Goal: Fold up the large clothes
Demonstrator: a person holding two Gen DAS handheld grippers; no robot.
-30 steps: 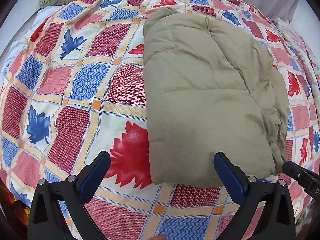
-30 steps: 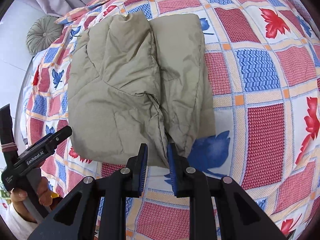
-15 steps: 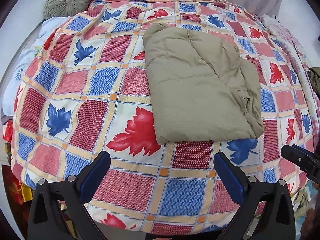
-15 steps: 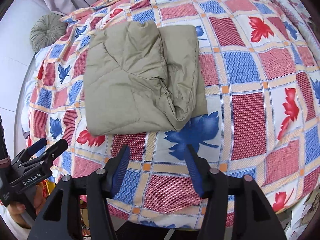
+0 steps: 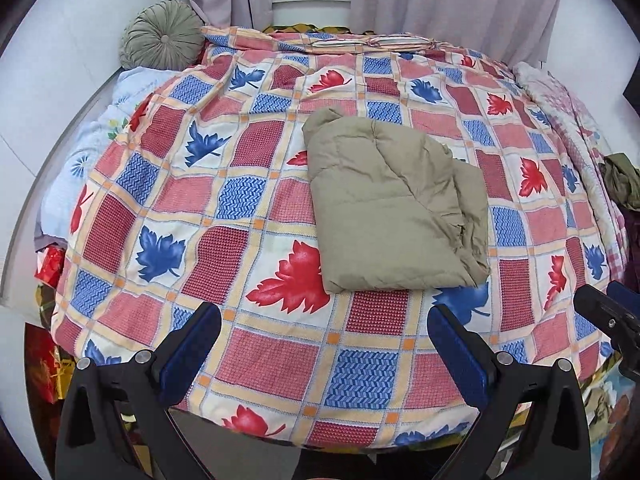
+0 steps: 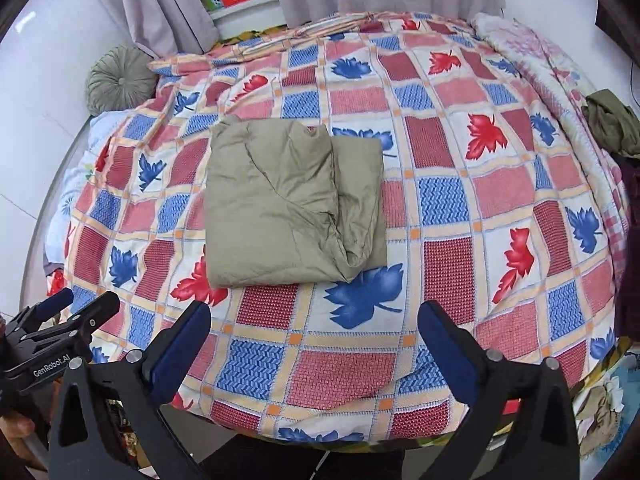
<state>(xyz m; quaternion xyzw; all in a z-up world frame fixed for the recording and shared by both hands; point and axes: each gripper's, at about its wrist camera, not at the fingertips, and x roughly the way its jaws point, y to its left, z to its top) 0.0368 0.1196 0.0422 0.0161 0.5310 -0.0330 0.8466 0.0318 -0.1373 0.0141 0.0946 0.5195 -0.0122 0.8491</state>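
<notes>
From the left wrist view, your left gripper (image 5: 324,344) hangs over the near part of the bed with its blue pads spread wide and nothing between them. The folded khaki padded jacket (image 5: 392,204) lies flat on the patchwork quilt (image 5: 168,184), right of the bed's middle and well apart from your pads. The fold looks done, but its right edge is the weak spot: the layers bunch and gape near the near right corner, and puffy filling tends to push back. If you reach in again there, a pad could catch the loose lip and drag the top layer off. The tip of your right gripper shows at the right edge of this view, so any sideways swing risks knocking the two tools together.

From the right wrist view, your right gripper (image 6: 314,340) has its jaws opening, already wide, with only quilt showing between the pads. The jacket sits left of centre here, its crumpled seam running down toward the near right corner just above a blue leaf print. That corner looks likely to spring open by itself if the padding relaxes. A second olive garment (image 6: 612,128) lies heaped at the far right edge of the bed; reaching for it across the folded jacket could brush the pile and undo it. Go round the near side instead. The round green cushion (image 6: 120,80) at the far left is out of the way.
</notes>
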